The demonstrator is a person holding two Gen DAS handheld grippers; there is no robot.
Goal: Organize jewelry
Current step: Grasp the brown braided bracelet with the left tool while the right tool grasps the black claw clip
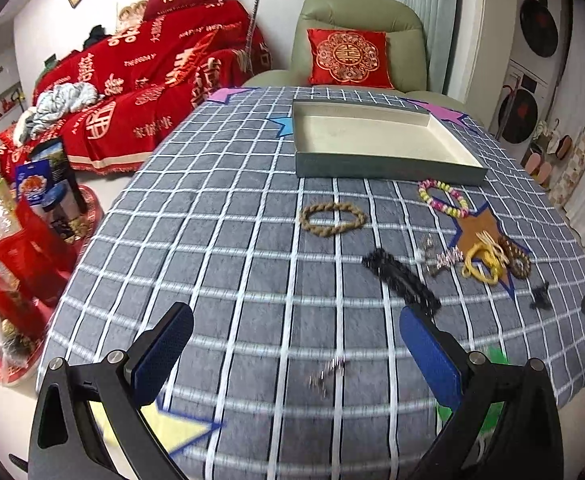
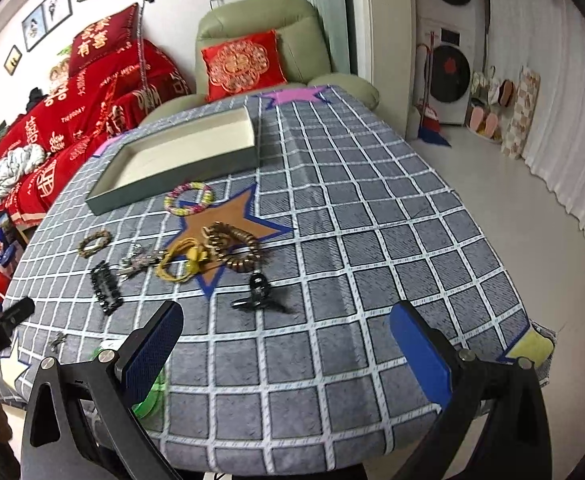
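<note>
An empty shallow grey box (image 1: 376, 136) (image 2: 180, 152) with a white inside stands at the table's far side. In front of it lie a pastel bead bracelet (image 1: 442, 198) (image 2: 188, 199), a tan braided bracelet (image 1: 332, 219) (image 2: 94, 242), a black hair clip (image 1: 402, 278) (image 2: 105, 286), a silver chain (image 1: 438, 256) (image 2: 138, 261), a yellow cord (image 1: 484, 260) (image 2: 182, 264), a brown bead bracelet (image 1: 516, 258) (image 2: 234, 246), a black claw clip (image 2: 258, 294) and a small silver piece (image 1: 328, 374) (image 2: 56, 340). My left gripper (image 1: 296, 354) is open above the silver piece. My right gripper (image 2: 286, 348) is open and empty.
The table has a grey checked cloth (image 2: 364, 240) with coloured stars. A green armchair (image 1: 356, 40) with a red cushion stands behind it, a red-covered sofa (image 1: 144, 80) to the left. Bags and boxes (image 1: 24, 232) sit on the floor at left. Washing machines (image 2: 448, 76) stand at right.
</note>
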